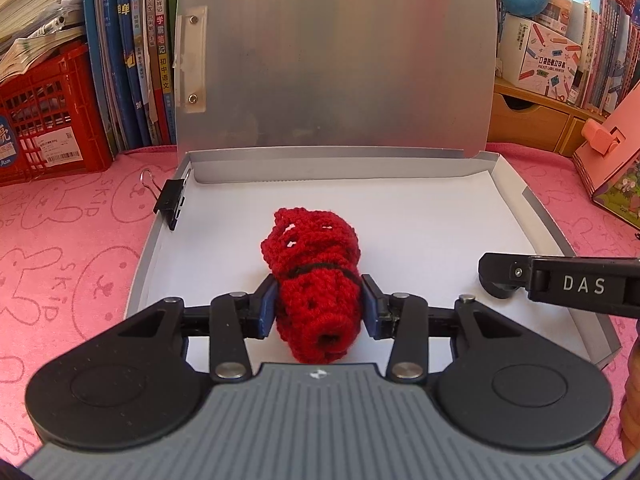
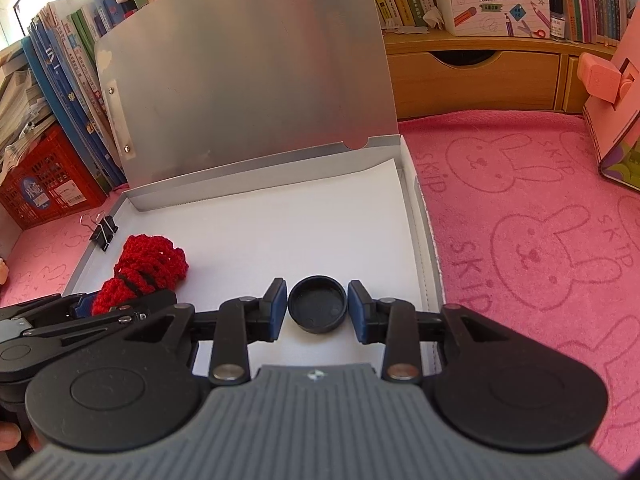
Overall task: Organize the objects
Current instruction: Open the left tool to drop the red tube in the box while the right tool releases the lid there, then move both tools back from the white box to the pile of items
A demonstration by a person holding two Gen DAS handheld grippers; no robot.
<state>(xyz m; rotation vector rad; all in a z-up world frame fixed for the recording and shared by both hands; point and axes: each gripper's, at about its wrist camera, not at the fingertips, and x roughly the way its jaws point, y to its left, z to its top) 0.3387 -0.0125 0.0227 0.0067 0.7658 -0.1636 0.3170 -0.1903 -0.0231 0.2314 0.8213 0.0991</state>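
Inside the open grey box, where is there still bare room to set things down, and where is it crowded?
Bare white floor spans the box from the lid hinge down to the black cap, and right of the red crochet piece. Crowded: the near-left corner, with the left tool on the crochet piece and binder clip on the wall; the right tool brackets the cap.

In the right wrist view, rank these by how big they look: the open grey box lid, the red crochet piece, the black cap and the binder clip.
1. Grey box lid, by far.
2. Red crochet piece, partly hidden by the left gripper.
3. Black cap, though it lies nearest the camera.
4. Binder clip, farther away.
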